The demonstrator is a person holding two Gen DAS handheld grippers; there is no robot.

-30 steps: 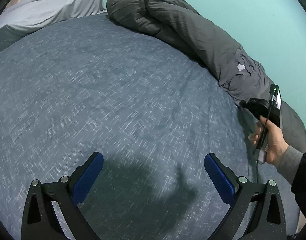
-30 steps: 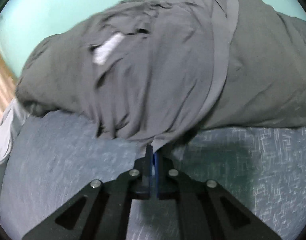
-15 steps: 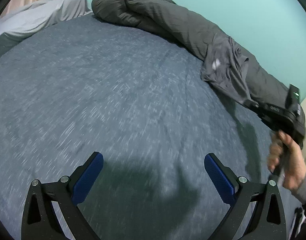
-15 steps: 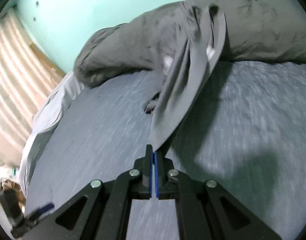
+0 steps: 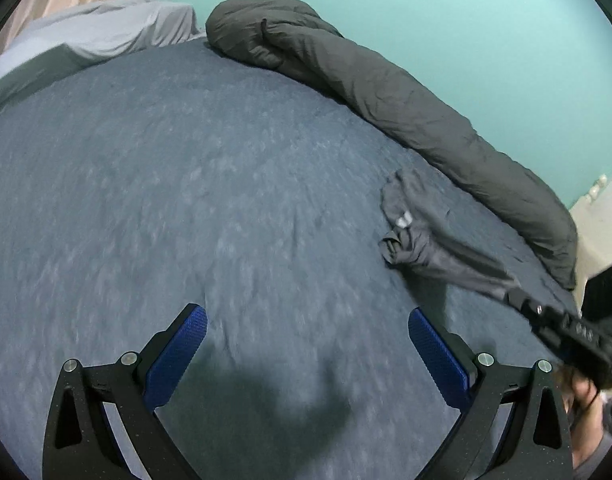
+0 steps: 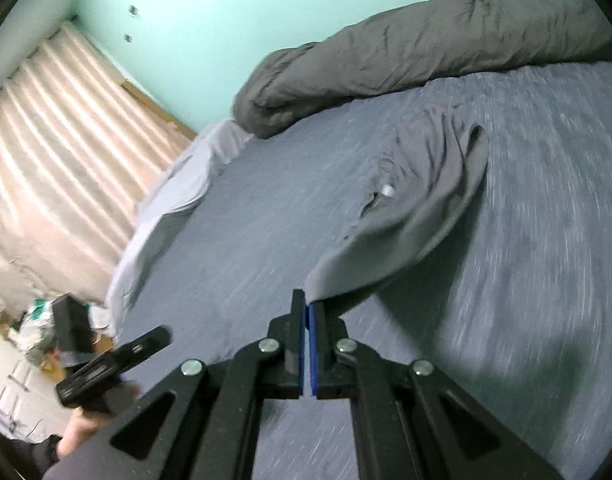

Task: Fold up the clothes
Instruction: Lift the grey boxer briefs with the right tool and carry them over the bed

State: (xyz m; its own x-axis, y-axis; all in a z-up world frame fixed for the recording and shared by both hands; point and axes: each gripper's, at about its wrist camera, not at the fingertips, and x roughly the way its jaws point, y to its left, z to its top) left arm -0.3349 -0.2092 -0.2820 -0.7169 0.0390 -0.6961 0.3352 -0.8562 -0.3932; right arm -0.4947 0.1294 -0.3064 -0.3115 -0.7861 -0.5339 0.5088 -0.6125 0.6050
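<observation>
Right now the right gripper (image 6: 307,309) has its fingers pressed together on one edge of the grey garment (image 6: 430,184), which trails away ahead of it in a rumpled strip across the blue bedsheet (image 6: 266,208). The end by the fingers is lifted; the far end lies bunched on the sheet, a small white label showing in the folds. The left gripper (image 5: 308,354) is spread wide and holds nothing, with only bare sheet between and ahead of its blue pads (image 5: 174,356).

As for folding, I'd judge it barely begun: the garment is off the dark grey duvet (image 5: 406,108) but neither spread flat nor creased anywhere on purpose. Flattening and every fold remain.

From the left wrist you see the garment off to the right, beside the duvet, and the right gripper coming in from that side. Only the right wrist shows the pinch itself, plus the pale pillow (image 6: 174,208) and curtain (image 6: 62,152) to its left.
</observation>
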